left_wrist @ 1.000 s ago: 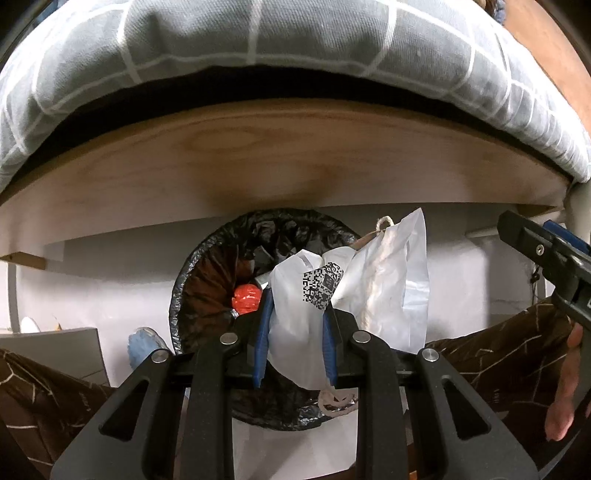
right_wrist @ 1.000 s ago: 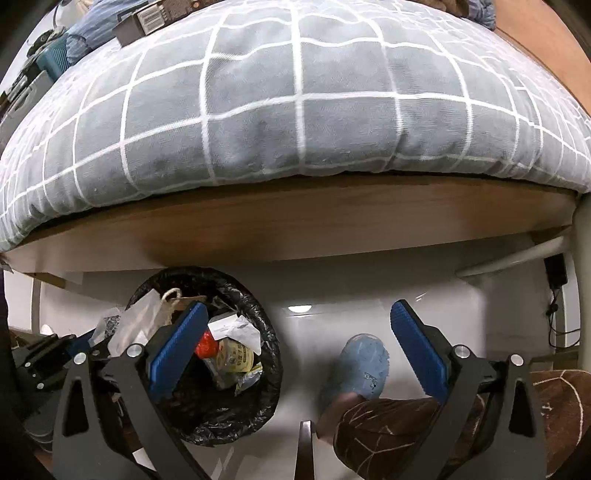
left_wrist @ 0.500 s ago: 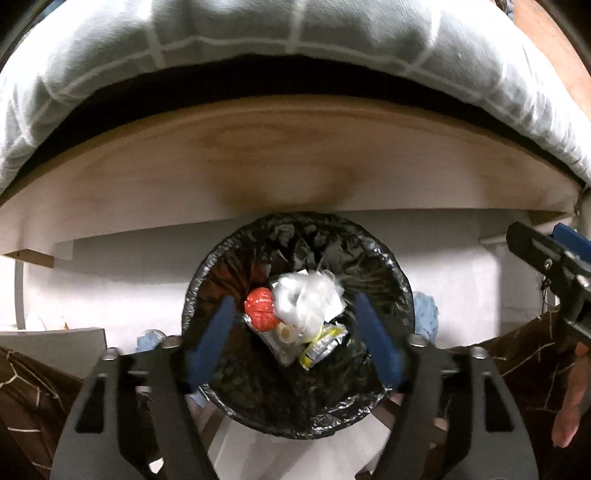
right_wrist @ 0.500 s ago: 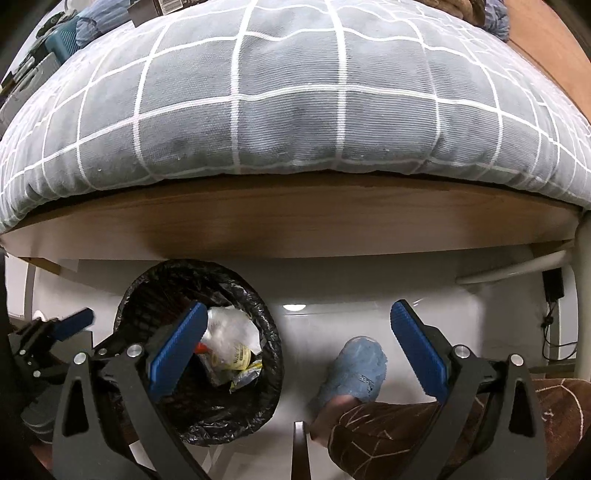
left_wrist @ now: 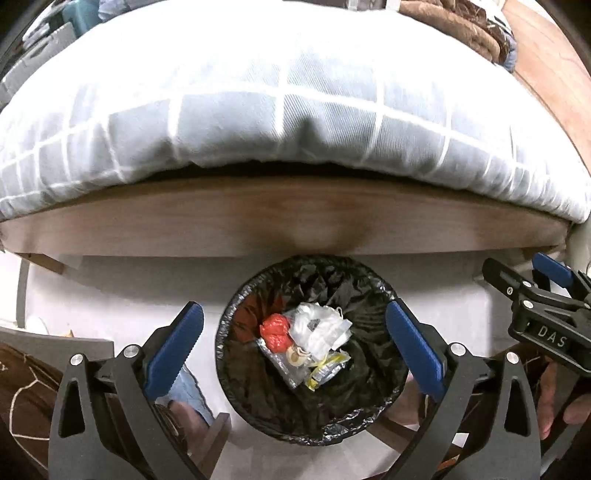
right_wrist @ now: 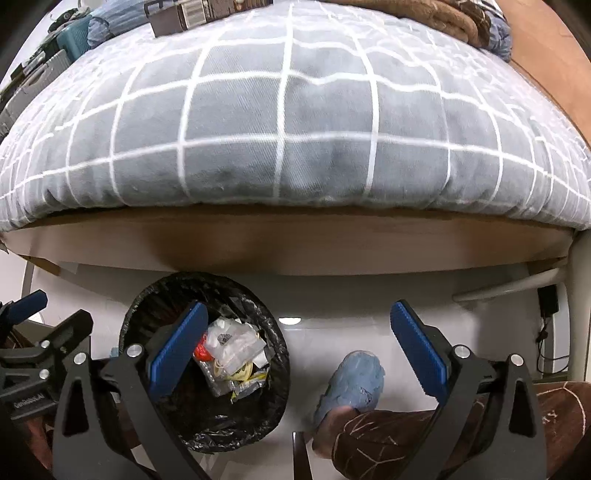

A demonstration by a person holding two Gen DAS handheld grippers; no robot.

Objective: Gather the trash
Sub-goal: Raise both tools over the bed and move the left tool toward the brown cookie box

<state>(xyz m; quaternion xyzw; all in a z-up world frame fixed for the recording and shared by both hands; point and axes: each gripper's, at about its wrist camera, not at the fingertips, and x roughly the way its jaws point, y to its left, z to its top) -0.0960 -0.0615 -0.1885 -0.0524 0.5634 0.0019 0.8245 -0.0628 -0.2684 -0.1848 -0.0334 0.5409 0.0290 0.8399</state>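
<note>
A round bin with a black liner [left_wrist: 373, 291] [right_wrist: 269, 332] stands on the pale floor below the bed's wooden edge. Inside lie a clear plastic bag with a code label [left_wrist: 319, 328] [right_wrist: 232, 341], a red crumpled wrapper [left_wrist: 275, 332] and a yellow packet [left_wrist: 327, 369]. My left gripper [left_wrist: 295, 343] hangs above the bin, its jaws opening wide with nothing between the blue pads. My right gripper [right_wrist: 299, 339] stands open and empty to the right of the bin, over bare floor.
A bed with a grey checked cover [right_wrist: 288, 129] and wooden side board [right_wrist: 295, 243] fills the upper view. A person's foot in a blue slipper [right_wrist: 354, 380] and a brown patterned trouser leg [right_wrist: 406, 432] are on the floor right of the bin. Boxes [right_wrist: 177, 14] lie on the bed.
My left gripper let go of the clear plastic bag, which dropped into the bin. Its jaws spread wide and it rose away from the bin. The right gripper barely shifted.
</note>
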